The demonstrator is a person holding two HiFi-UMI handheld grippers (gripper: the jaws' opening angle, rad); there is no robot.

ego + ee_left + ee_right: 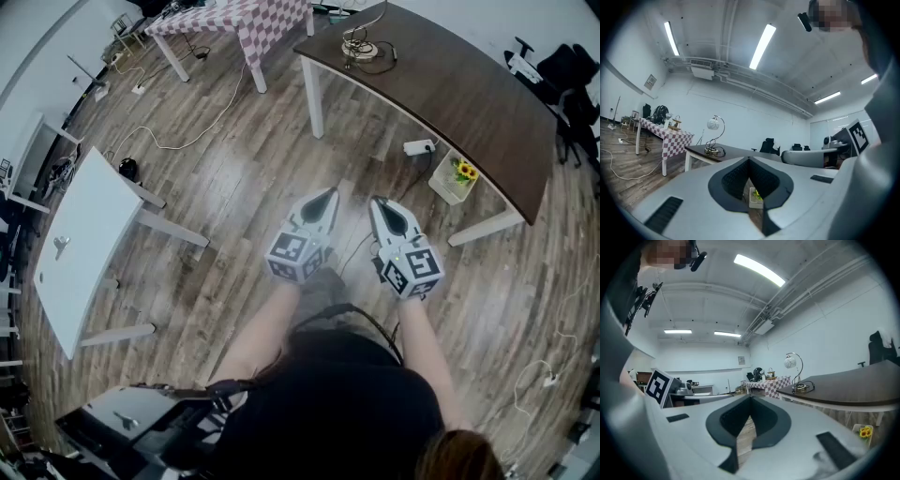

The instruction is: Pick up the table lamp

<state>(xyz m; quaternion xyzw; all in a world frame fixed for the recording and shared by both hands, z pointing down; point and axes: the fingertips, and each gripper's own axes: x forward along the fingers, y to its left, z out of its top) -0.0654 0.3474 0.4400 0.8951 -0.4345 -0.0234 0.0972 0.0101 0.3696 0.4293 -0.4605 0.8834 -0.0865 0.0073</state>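
The table lamp (360,39) stands at the far end of a dark brown curved table (469,103); it has a thin arched metal stem, a white globe shade and a coiled cord at its base. It also shows as the lamp (714,136) in the left gripper view and the lamp (794,373) in the right gripper view, far ahead. My left gripper (330,192) and right gripper (375,200) are held side by side over the wooden floor, level, well short of the table. Both are shut with nothing between the jaws.
A checkered-cloth table (246,21) stands at the back left. A white table (80,234) is on the left. A small white box with yellow flowers (454,178) and a power strip (419,146) lie on the floor under the brown table. Cables (178,141) run across the floor.
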